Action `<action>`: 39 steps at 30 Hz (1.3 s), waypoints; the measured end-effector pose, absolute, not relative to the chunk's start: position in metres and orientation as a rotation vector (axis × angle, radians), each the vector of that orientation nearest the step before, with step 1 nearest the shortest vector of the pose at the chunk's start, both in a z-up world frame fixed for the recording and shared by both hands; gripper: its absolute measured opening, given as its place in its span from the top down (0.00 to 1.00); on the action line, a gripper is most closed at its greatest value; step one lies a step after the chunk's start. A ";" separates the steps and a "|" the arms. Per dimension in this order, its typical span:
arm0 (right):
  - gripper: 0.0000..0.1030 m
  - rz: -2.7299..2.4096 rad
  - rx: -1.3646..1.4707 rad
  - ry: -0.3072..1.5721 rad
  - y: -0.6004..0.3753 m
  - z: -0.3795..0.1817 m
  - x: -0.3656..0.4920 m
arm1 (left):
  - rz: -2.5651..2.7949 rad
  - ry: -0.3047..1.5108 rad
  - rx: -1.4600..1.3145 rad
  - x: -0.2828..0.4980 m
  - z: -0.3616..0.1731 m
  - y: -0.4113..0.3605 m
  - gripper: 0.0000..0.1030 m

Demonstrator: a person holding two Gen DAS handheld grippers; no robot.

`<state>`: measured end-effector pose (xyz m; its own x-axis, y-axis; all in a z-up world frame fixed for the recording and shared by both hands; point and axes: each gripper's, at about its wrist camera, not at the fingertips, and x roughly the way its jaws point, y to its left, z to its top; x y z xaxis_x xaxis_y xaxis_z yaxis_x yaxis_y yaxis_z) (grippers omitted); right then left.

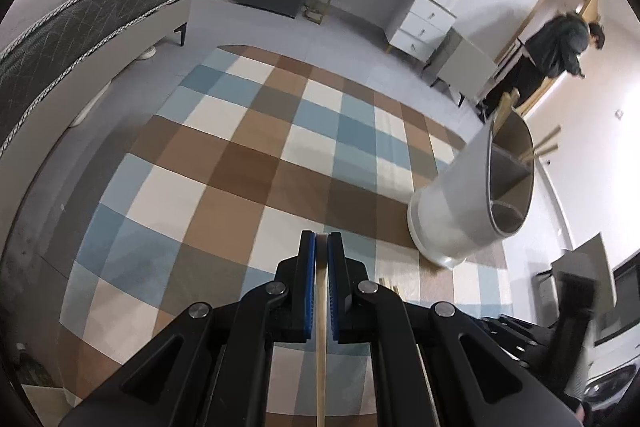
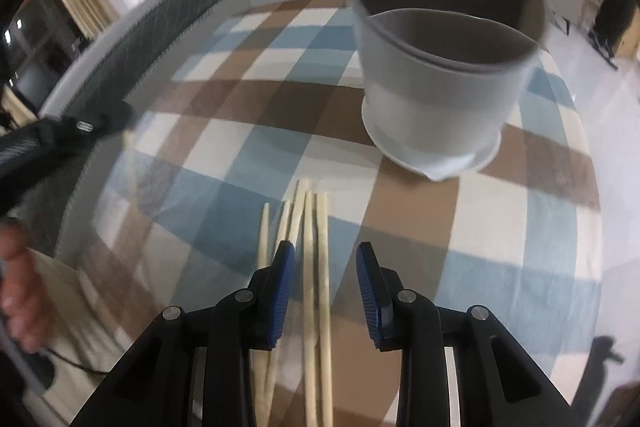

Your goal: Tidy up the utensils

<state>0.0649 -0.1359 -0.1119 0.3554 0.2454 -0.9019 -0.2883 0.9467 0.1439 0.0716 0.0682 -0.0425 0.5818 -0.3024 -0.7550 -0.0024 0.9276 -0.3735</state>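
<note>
My left tongs point(image 1: 321, 241) clench one chopstick point(image 1: 320, 347); right tongs point(image 2: 326, 259) gape over loose chopsticks point(image 2: 316, 267); light, stiff, likely slippery; best pinched mid-shaft.

Chopsticks point(image 2: 316, 267) run off the bottom edge; holder point(image 2: 436, 39) blurred

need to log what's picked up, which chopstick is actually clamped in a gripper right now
The chopstick pinched between the shut pads of the left gripper. The loose chopsticks lie flat on the checked rug, under the right gripper, whose pads touch none.
</note>
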 end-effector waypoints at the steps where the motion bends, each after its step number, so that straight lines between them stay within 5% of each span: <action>1: 0.75 0.346 -0.058 1.170 -0.134 -0.114 0.068 | -0.185 0.934 -0.368 0.073 -0.044 0.072 0.98; 20: 0.83 0.302 -0.350 1.296 -0.084 -0.139 0.109 | -0.203 0.960 -0.481 0.079 -0.052 0.104 0.99; 39: 0.83 0.286 -0.326 1.274 -0.101 -0.135 0.120 | -0.215 0.965 -0.490 0.078 -0.051 0.107 0.99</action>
<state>0.1204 -0.1007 -0.1346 0.2686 0.0292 -0.9628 -0.3855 0.9193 -0.0797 0.0777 0.1066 -0.0506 0.5590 -0.3875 -0.7331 -0.0393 0.8707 -0.4902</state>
